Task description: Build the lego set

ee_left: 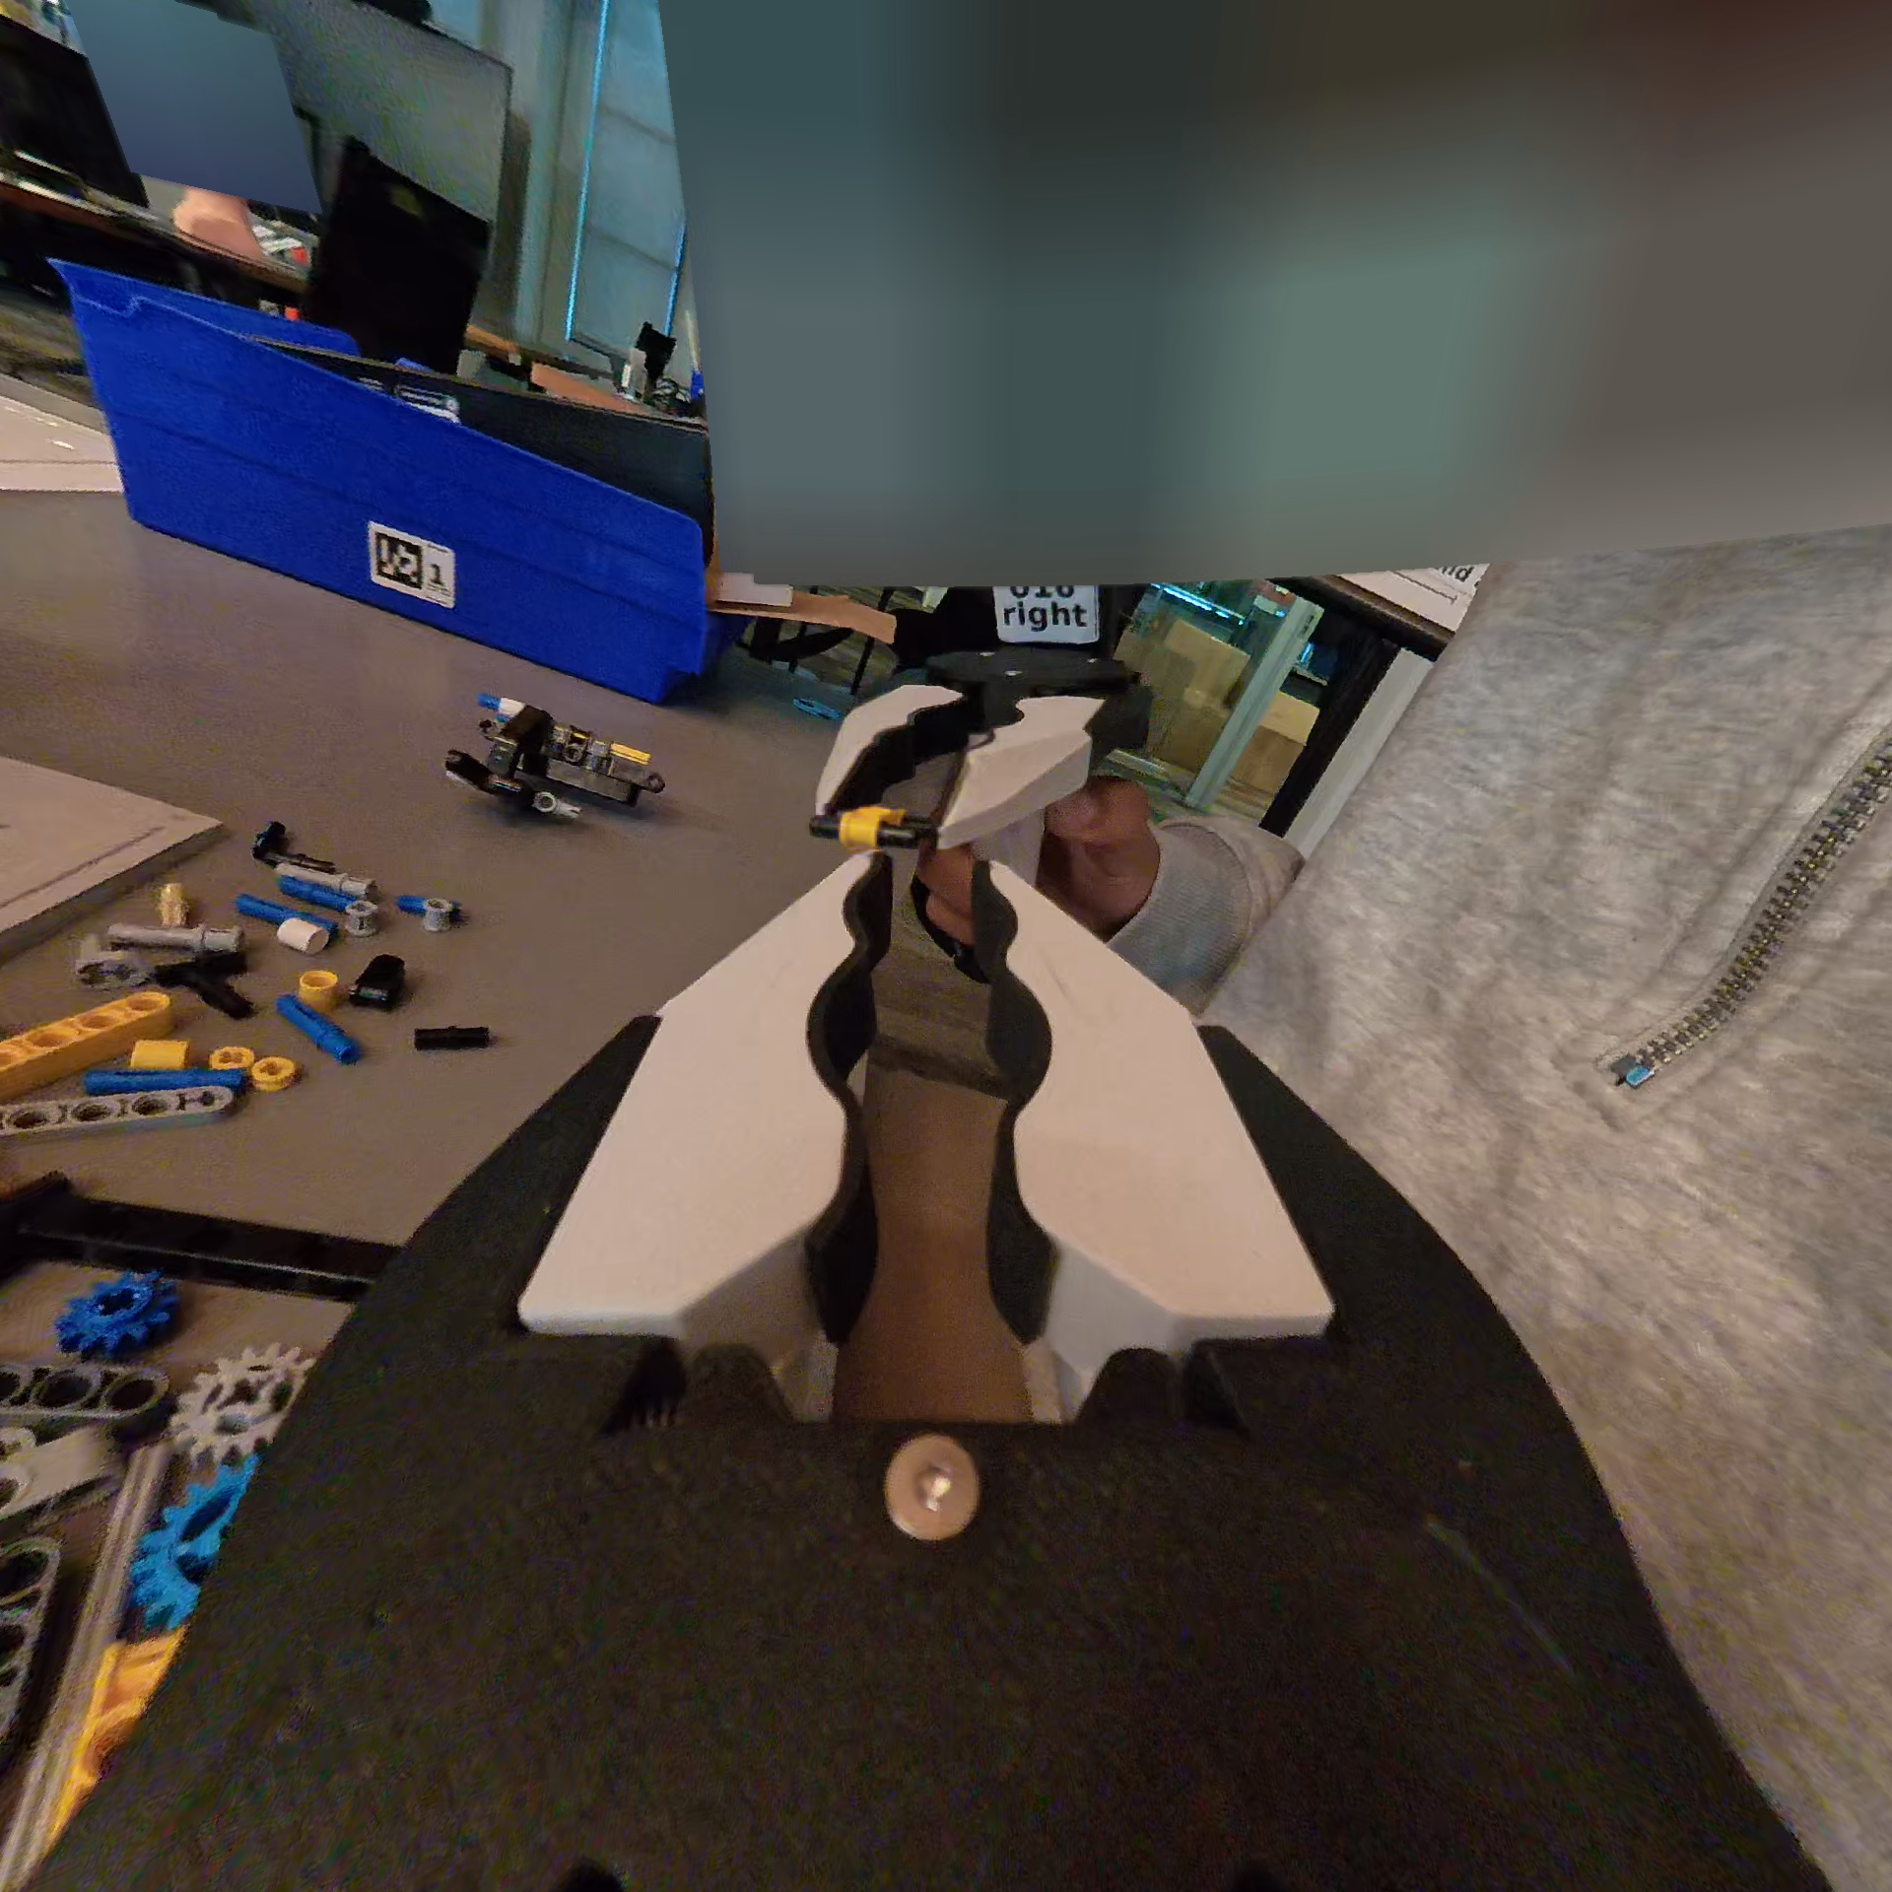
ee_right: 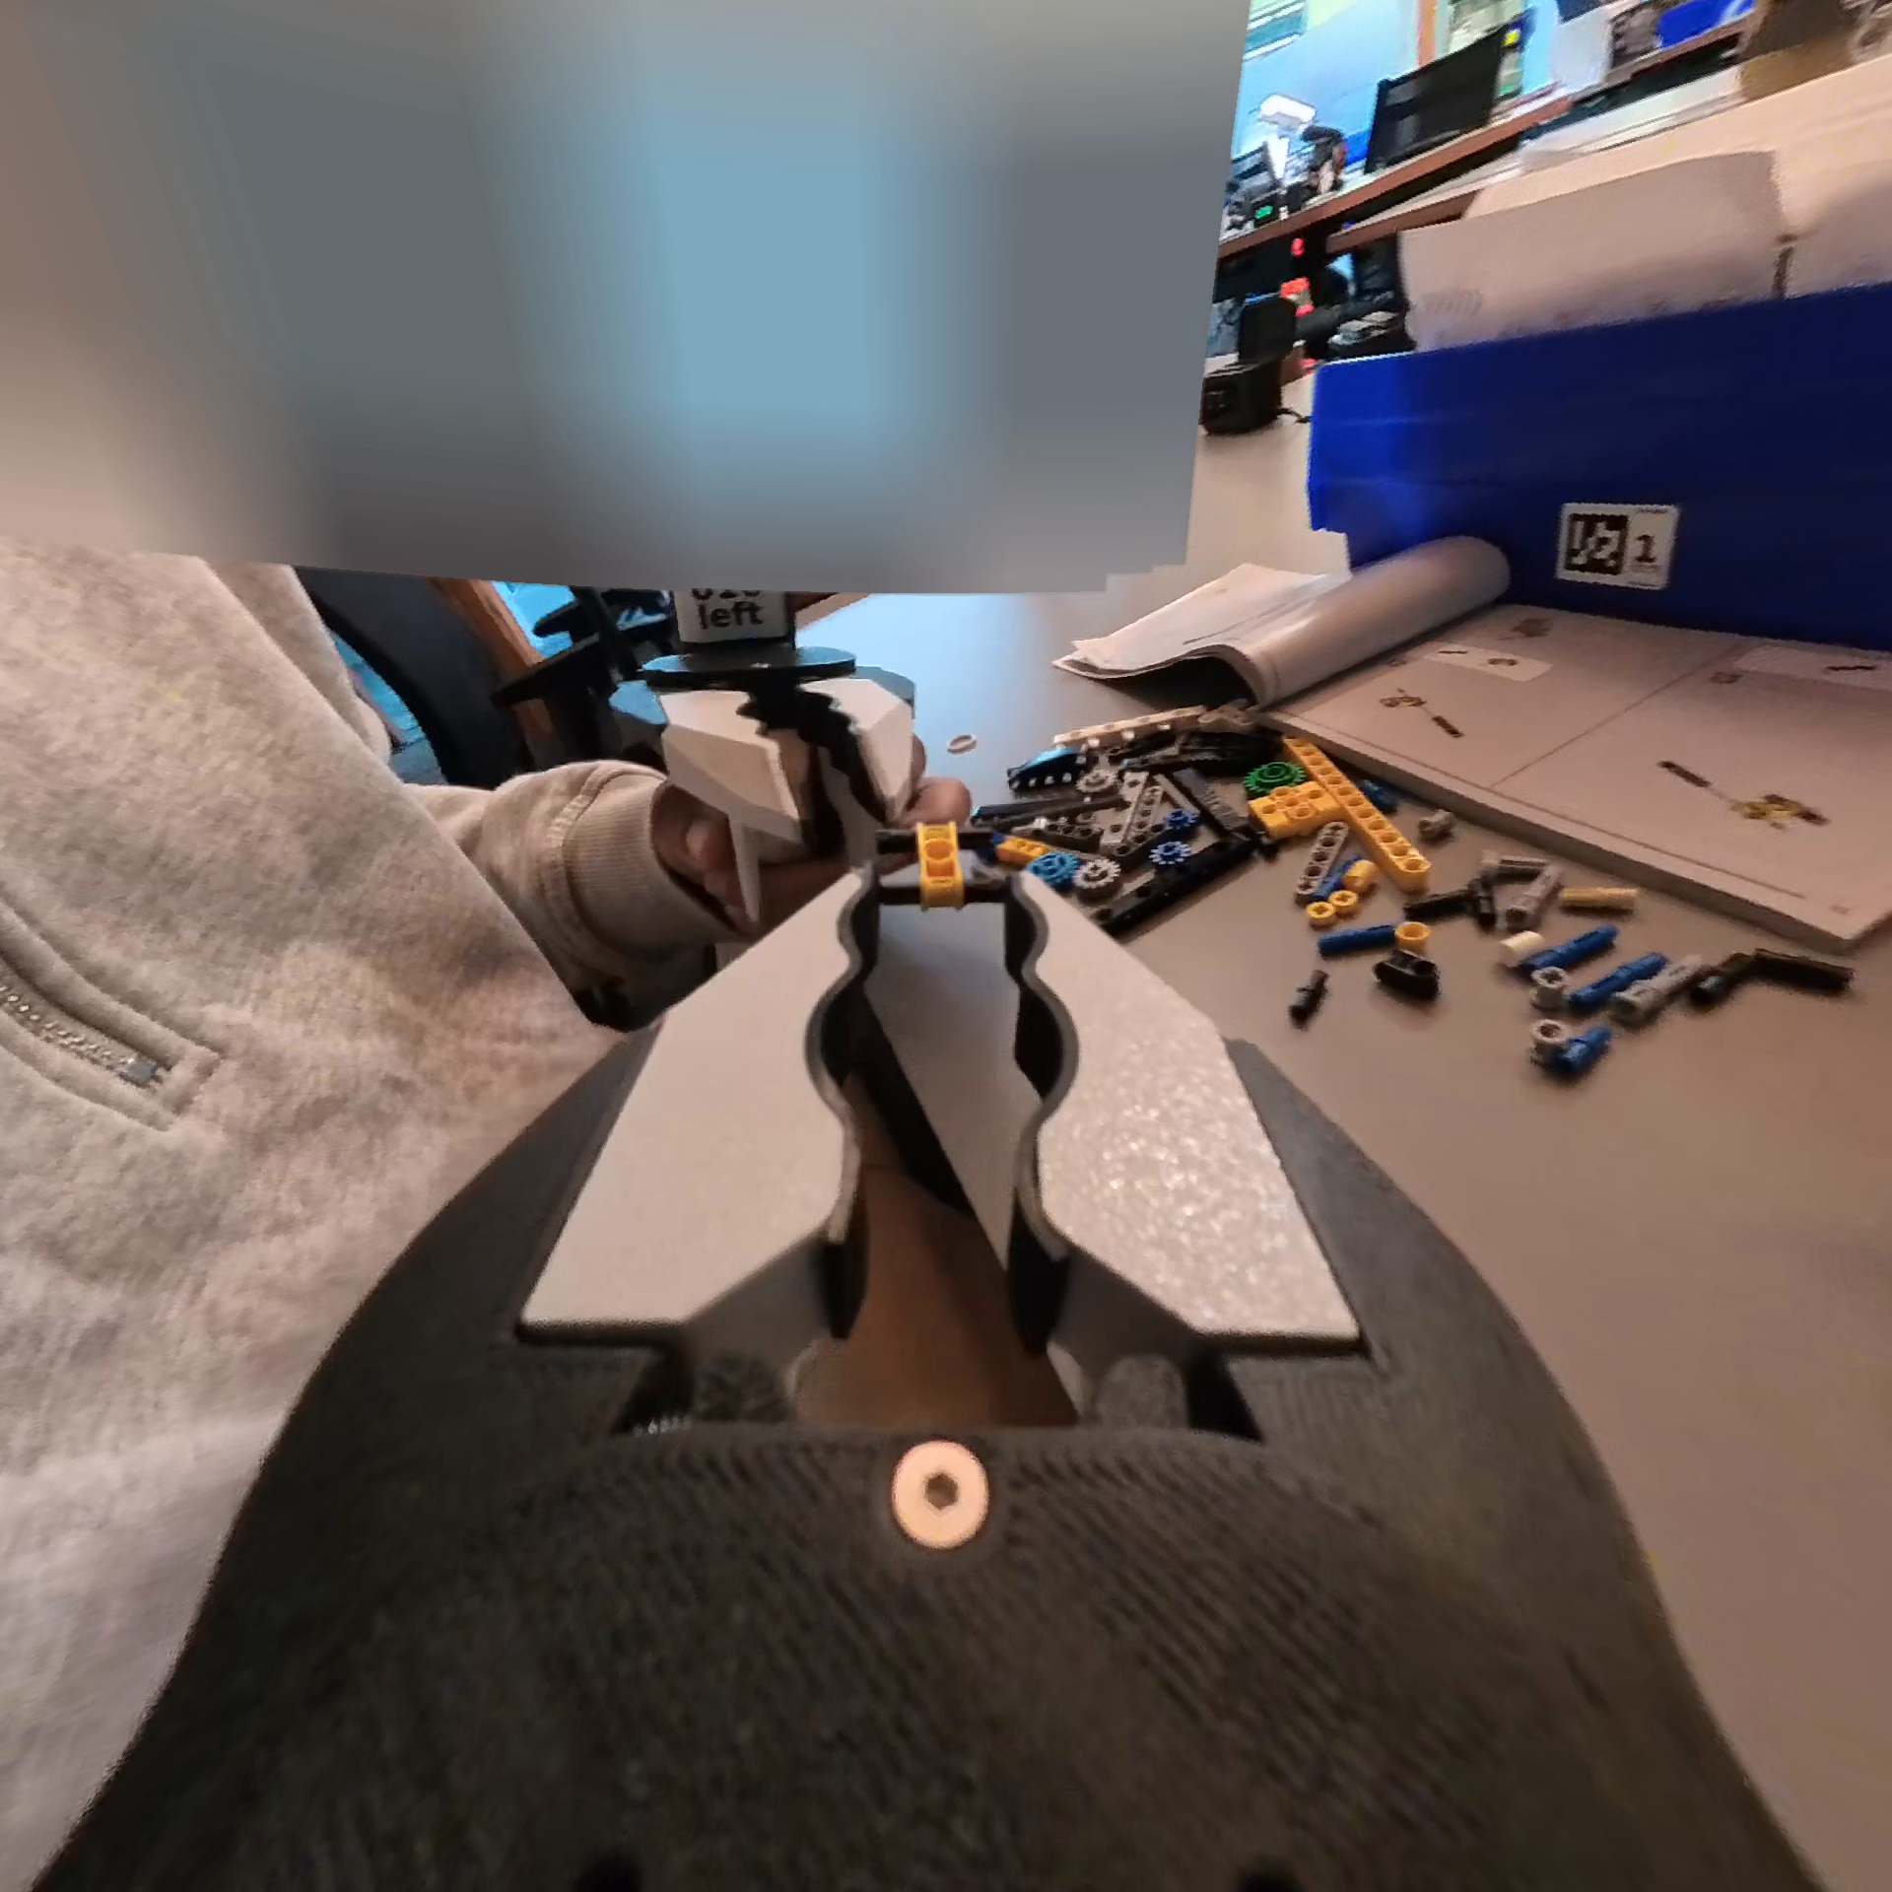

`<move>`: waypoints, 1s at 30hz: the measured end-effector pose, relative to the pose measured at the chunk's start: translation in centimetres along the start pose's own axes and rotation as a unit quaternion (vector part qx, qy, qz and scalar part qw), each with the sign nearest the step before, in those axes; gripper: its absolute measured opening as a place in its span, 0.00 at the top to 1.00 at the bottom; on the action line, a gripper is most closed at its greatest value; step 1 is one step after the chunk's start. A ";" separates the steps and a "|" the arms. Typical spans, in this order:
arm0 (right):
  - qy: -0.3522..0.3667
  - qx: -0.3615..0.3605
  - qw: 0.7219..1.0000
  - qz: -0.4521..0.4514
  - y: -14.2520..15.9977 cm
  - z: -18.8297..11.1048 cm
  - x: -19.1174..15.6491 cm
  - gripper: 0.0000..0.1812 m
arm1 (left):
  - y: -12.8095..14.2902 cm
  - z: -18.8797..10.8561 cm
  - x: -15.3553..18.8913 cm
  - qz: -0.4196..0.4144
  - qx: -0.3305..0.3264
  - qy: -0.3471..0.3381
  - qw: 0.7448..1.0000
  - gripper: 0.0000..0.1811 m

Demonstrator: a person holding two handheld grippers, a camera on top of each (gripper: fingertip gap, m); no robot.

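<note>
Lego set: loose parts (ee_right: 1362, 870) are scattered on the grey table (ee_left: 665, 921) before a blue bin (ee_left: 410, 481) and an open instruction booklet (ee_right: 1597, 758). A small yellow-and-black piece (ee_right: 939, 867) is clamped crosswise at the right gripper (ee_right: 939, 893) tips, held above the table. The left gripper (ee_left: 927, 870), narrowly parted, is seen holding nothing, just beside that piece.

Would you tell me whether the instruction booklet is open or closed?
Open: the instruction booklet lies spread on the table, earlier pages curled back beside the blue bin.
</note>
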State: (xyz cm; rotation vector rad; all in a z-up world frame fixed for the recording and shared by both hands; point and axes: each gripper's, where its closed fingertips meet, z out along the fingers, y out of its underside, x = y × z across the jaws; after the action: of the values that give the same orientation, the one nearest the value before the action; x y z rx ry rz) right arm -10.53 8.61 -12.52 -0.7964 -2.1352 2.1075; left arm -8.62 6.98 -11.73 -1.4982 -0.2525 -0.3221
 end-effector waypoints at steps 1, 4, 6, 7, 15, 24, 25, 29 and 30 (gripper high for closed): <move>0.007 0.003 1.000 0.002 -0.1 -0.1 0.3 0.88 | -0.1 0.0 -0.1 -0.003 0.002 -0.002 1.000 0.92; 0.048 0.009 0.999 0.003 -0.3 -0.5 1.7 0.88 | -0.2 -0.2 -0.3 -0.008 0.007 -0.004 1.000 0.92; 0.072 0.008 0.997 0.003 -0.2 -0.7 2.6 0.88 | -0.3 -0.2 -0.3 -0.013 0.008 -0.004 1.000 0.92; 0.081 0.006 0.997 0.001 -0.2 -0.8 2.9 0.88 | -0.2 -0.2 -0.3 -0.016 0.006 -0.002 1.000 0.92; 0.134 -0.044 0.989 -0.049 1.3 -0.4 4.1 0.88 | 0.0 -0.1 -0.7 -0.037 0.004 -0.001 0.999 0.92; 0.156 -0.062 0.984 -0.060 2.0 -0.4 4.8 0.88 | -0.2 -0.2 -1.2 -0.069 0.009 0.002 0.998 0.92; 0.157 -0.062 0.984 -0.057 2.0 -0.4 4.9 0.88 | -0.2 -0.3 -1.3 -0.073 0.011 0.002 0.997 0.92; 0.158 -0.063 0.984 -0.052 2.0 -0.5 4.9 0.88 | -0.5 -0.4 -1.4 -0.075 0.019 0.003 0.997 0.92; 0.158 -0.064 0.984 -0.052 2.1 -0.5 4.9 0.88 | -0.6 -0.4 -1.5 -0.067 0.023 -0.003 0.997 0.93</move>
State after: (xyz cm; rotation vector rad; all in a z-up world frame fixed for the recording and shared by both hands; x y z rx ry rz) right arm -13.95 10.82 -16.05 -0.9369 -2.1033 1.6759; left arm -10.20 6.61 -11.73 -1.4394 -0.3646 -0.4168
